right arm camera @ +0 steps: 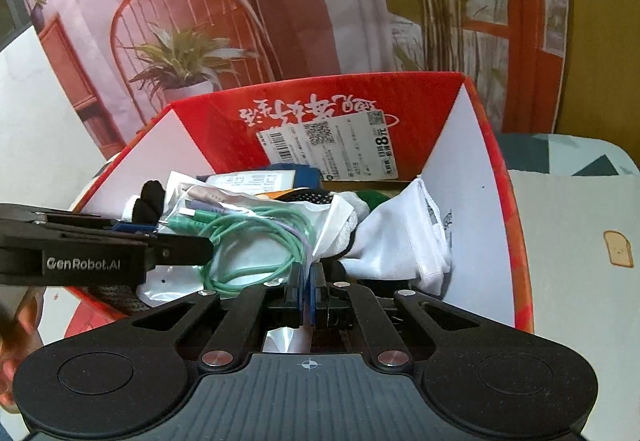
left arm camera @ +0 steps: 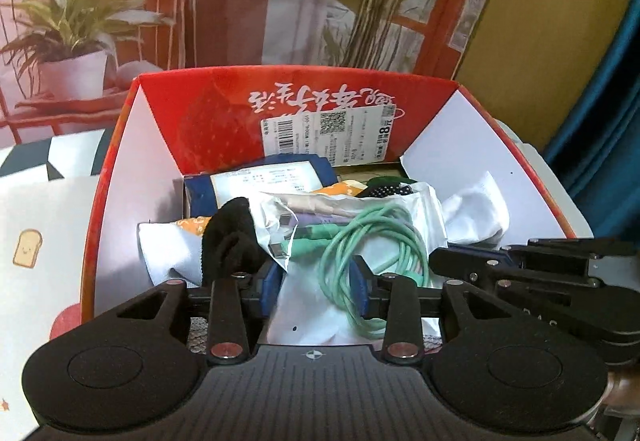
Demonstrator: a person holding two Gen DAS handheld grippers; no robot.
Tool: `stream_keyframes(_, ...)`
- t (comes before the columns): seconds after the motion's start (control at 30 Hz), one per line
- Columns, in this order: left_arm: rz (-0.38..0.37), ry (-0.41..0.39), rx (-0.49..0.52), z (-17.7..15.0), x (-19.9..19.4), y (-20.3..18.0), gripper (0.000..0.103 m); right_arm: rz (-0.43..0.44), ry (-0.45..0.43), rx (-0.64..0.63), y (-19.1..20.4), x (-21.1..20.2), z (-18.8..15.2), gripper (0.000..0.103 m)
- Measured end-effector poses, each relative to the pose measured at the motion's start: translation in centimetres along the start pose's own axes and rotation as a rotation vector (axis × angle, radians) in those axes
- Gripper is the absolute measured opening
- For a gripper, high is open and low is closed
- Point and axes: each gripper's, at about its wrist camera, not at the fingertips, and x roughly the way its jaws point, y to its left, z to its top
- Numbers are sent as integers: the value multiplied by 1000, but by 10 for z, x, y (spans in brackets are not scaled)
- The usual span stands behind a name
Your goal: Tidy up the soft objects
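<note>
Left gripper (left arm camera: 316, 281), marked "GenRobot.AI", is straddling a bagged green cable (left arm camera: 372, 241), jaws apart; right gripper (right arm camera: 307, 285) is pinching the bag (right arm camera: 332, 217) in a red box (right arm camera: 320, 101) labelled "8".

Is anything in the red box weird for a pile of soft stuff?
Yes. A clear plastic bag of green cable lies on top, among a black sock and white cloth in the red box. Cables with plugs aren't soft like the clothes.
</note>
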Motion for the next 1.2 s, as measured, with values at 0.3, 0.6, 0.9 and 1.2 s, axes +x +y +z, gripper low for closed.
stream_keyframes(0.3,-2,-187,28,-10,-54,-1,90,-52,-72,-59,9,-34,6,33)
stream_keyframes(0.6,141,-350,41,-18,-141,-14,103,-103,-219,-105,29,-100,13,95)
stream_keyframes(0.9,251,-486,-5,-58,-237,-35,103,-105,-304,-84,55,-179,2,103)
stream_keyframes(1.2,361,-547,5,-106,-340,-71,103,-139,-428,-163,112,-276,-33,103)
